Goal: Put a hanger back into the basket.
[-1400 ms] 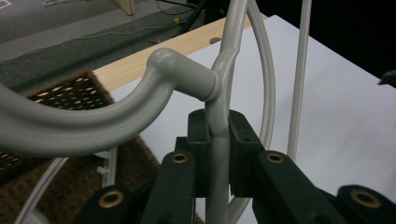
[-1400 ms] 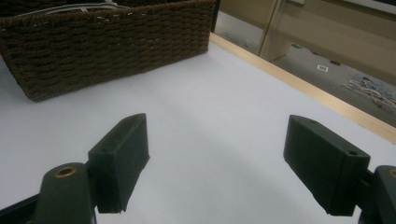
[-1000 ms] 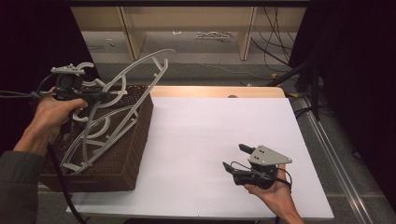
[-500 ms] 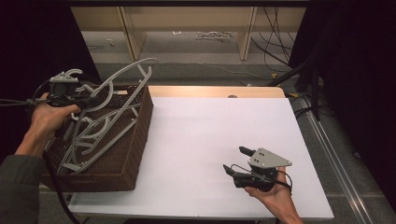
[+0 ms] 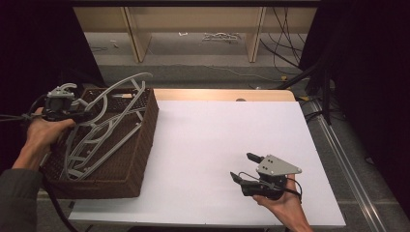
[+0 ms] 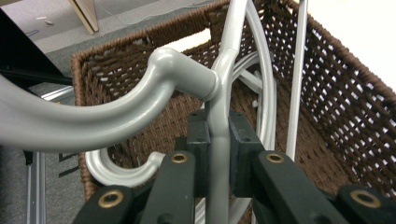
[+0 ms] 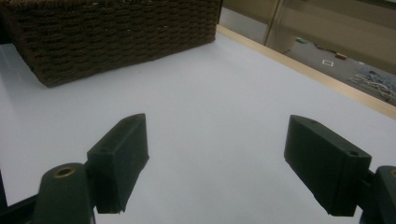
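High view first: we see the left tongs (image 5: 80,116) at the near left edge of the wicker basket (image 5: 145,140), which stands on the left part of the white desk (image 5: 217,145). From the left gripper view, those tongs are clamped on the thin neck of a grey plastic hanger (image 6: 219,107), just below its hook. That hanger leans inside the basket, its upper curve rising over the far rim, and at least one more hanger (image 5: 96,150) lies beneath it; we cannot quite count them in the tangle. Our right tongs (image 5: 244,166) rest in the hand low over the bare desk, well apart from the basket. Seen from the right gripper view, their jaws stand wide apart with nothing between them.
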A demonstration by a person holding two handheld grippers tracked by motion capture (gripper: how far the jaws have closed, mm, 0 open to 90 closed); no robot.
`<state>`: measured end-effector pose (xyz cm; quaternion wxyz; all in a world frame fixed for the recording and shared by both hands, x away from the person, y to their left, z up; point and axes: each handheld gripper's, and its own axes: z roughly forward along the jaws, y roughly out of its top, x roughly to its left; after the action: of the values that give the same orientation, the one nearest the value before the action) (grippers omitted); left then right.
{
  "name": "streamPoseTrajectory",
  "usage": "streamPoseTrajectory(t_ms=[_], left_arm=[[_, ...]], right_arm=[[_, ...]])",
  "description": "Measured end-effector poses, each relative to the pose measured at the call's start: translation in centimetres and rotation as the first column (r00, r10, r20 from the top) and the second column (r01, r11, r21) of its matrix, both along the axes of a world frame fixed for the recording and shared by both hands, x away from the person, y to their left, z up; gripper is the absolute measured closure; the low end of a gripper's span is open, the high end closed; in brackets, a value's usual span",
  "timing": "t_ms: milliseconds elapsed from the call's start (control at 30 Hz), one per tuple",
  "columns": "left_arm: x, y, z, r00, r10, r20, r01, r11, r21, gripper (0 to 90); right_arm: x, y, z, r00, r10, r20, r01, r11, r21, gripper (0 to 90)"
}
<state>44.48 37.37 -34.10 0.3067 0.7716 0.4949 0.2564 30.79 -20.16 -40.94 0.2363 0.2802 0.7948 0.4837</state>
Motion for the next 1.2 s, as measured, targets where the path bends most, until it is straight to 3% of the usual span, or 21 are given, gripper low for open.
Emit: streamPoseTrajectory(t_ms=[233,300,400,633,1033,1100,1200], left_arm=[[-0.2,0.5,-1.1,0.9999,0.010,-0.006,-0.010,0.9987,0.049,81.3],[-0.3,0.5,-1.5,0.9999,0.008,-0.011,-0.007,0.9957,0.092,81.3],[-0.4,0.6,-2.1,0.9992,0.006,-0.040,-0.001,0.9930,0.118,81.2],[-0.5,1.0,-3.2,0.9981,0.016,-0.060,-0.009,0.9943,0.106,81.2],[0.6,-0.7,-4.6,0.9922,-0.024,-0.122,0.045,0.9834,0.175,80.9],[0.8,-0.8,-4.8,0.9917,-0.012,-0.128,0.037,0.9803,0.194,80.8],[1.1,-0.3,-5.4,0.9909,0.016,-0.133,0.009,0.9825,0.186,80.2]], right_arm=[[0.0,-0.1,0.0,1.0000,-0.001,-0.001,0.001,1.0000,-0.001,22.7],[0.0,0.0,-0.1,1.0000,-0.004,0.004,0.004,1.0000,0.003,22.7],[0.0,0.0,-0.1,1.0000,-0.004,0.005,0.004,1.0000,0.001,22.7],[0.0,0.1,-0.1,1.0000,-0.003,0.002,0.003,1.0000,-0.001,22.8],[0.1,0.0,-0.2,0.9999,0.010,-0.010,-0.010,0.9998,-0.018,22.7],[0.1,0.1,-0.3,0.9999,0.008,-0.012,-0.008,0.9998,-0.019,22.7],[0.1,0.1,-0.3,1.0000,0.004,-0.005,-0.004,0.9999,-0.012,22.7]])
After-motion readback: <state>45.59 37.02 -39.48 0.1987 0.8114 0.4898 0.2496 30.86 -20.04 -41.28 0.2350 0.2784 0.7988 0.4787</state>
